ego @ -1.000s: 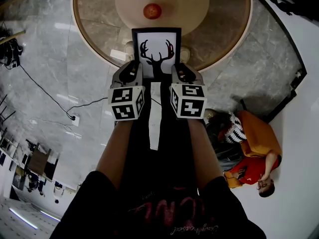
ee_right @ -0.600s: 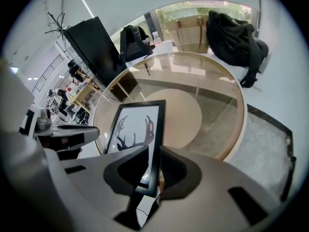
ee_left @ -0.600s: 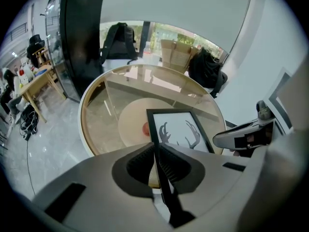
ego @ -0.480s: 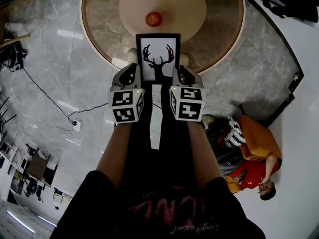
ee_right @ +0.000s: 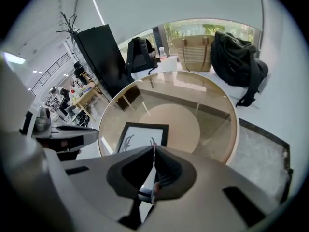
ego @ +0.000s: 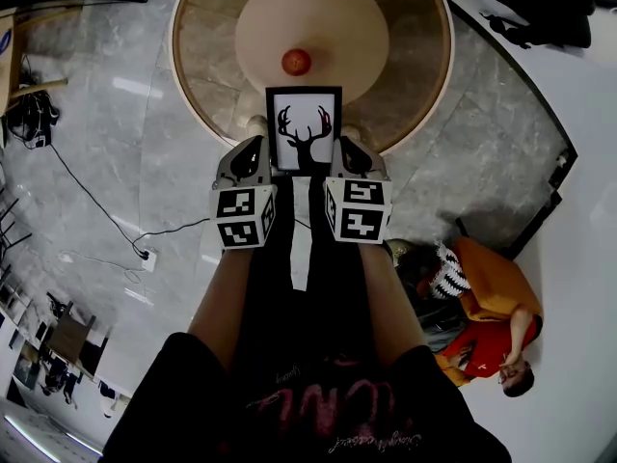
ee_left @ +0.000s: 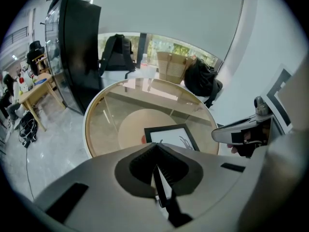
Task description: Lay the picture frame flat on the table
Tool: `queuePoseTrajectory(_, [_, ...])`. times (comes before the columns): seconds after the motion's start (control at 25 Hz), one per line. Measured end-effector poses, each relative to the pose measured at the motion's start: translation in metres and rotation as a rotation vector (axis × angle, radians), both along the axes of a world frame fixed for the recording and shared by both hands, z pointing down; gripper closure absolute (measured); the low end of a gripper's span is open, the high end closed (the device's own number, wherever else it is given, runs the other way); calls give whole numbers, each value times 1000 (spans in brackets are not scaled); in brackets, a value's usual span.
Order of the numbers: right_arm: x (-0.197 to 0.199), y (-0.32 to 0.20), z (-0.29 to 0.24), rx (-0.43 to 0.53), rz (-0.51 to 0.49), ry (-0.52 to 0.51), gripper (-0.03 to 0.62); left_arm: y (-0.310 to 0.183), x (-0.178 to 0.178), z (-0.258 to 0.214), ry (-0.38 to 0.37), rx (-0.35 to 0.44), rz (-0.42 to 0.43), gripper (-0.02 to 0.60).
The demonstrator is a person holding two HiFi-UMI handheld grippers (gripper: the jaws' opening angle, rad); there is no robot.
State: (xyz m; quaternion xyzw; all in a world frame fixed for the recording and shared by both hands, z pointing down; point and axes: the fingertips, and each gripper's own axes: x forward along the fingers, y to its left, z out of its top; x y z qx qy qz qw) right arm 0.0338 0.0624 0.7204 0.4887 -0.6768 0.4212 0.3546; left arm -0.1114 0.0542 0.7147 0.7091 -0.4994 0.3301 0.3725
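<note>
The frame (ego: 304,130), black-edged with a black antlered deer head on white, shows its face up toward the head view. It hangs over the near side of the table, at 12 o'clock from both grippers. Whether it touches the glass cannot be told. The left gripper (ego: 260,149) has the frame's 7 o'clock corner and the right gripper (ego: 340,149) its 5 o'clock corner. In the left gripper view the jaws are pressed onto a thin dark edge of the frame, and the rest of the frame (ee_left: 169,135) lies past them at 12 o'clock. In the right gripper view the jaws pinch the frame's edge in the same way, with the print (ee_right: 140,138) beyond them at 11 o'clock.

The floor (ego: 116,143) is grey marble, and a white platform (ego: 578,210) bounds it at 3 o'clock. The table (ego: 185,85) is round, with a glass top in a wooden rim and a beige disc (ego: 337,17) at its middle. A person (ego: 487,302) in orange and red sits on the floor at 4 o'clock. A tall black panel (ee_left: 79,52) stands at 10 o'clock from the table in the left gripper view. Beyond the table a backpack (ee_right: 142,54), a tan tote (ee_right: 195,52) and a black bag (ee_right: 236,64) sit on the platform. A red ball (ego: 296,62) lies on the disc at 12 o'clock from the frame, just apart from it. A black cable (ego: 96,201) trails over the floor at 9 o'clock.
</note>
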Motion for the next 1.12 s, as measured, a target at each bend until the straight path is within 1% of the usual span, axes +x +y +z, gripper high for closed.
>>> queuePoseTrajectory(0.28, [-2, -7, -22, 61, -9, 3, 571, -4, 2, -20, 8, 40, 5, 572])
queuePoseTrajectory(0.68, [-5, -32, -64, 152, -8, -13, 572, -25, -3, -60, 8, 117, 7, 572])
queuePoseTrajectory(0.96, [-9, -45, -96, 227, -48, 18, 572, -37, -7, -89, 1, 166, 10, 572])
queuePoseTrajectory(1.12, [-10, -53, -113, 255, -19, 7, 572, -46, -4, -105, 6, 189, 10, 572])
